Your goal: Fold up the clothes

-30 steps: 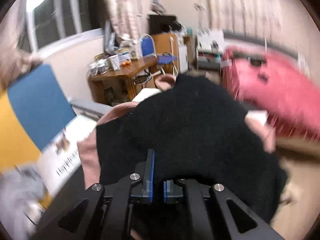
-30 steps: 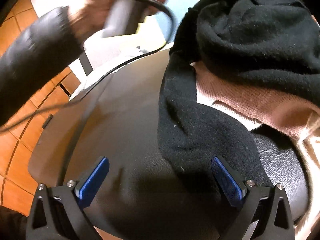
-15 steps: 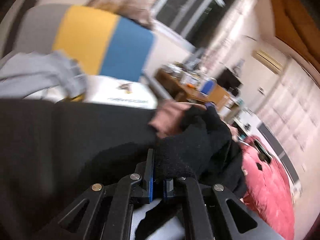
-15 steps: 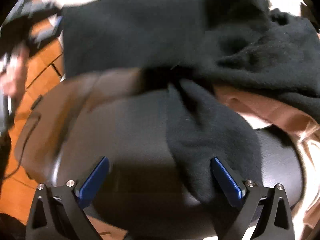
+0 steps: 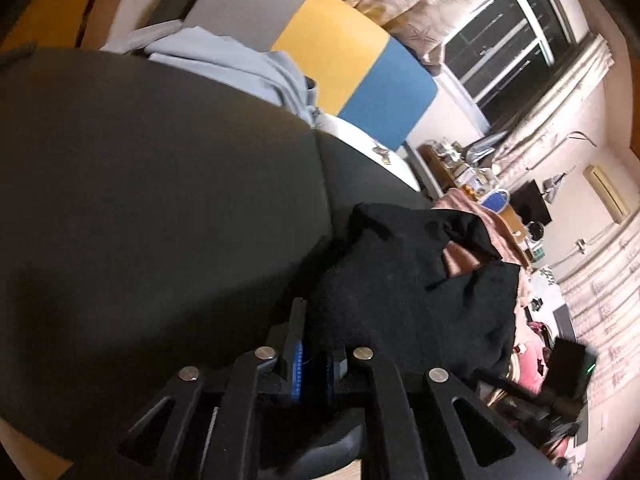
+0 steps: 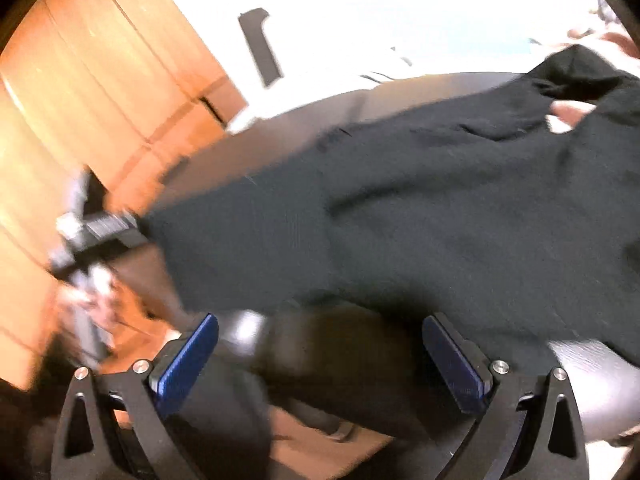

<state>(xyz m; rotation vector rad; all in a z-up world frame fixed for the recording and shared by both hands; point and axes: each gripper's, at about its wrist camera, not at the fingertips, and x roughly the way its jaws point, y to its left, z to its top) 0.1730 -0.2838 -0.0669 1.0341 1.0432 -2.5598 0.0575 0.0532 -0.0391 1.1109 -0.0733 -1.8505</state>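
Black sweater (image 5: 404, 292) cloth sits pinched between the nearly closed blue pads of my left gripper (image 5: 314, 364), at the bottom edge of the left wrist view, and from there the garment bunches away across the dark padded seat (image 5: 140, 208). My right gripper (image 6: 320, 364) is spread wide with nothing between its pads; they stand just above the near edge of the same sweater (image 6: 420, 216), which in that view stretches in a broad sheet from the blurred left gripper (image 6: 96, 232) on the left to the far right. A fold of pink garment (image 5: 460, 256) shows through a gap in the black cloth, and more pink lies beyond it. Past the seat lies a pale grey-blue garment (image 5: 224, 60), then a panel in grey, yellow and blue (image 5: 340, 44). Farther off are a cluttered wooden desk (image 5: 452, 164), curtains and a dark window (image 5: 516, 36). Behind the seat in the right wrist view is orange wood floor (image 6: 80, 100).
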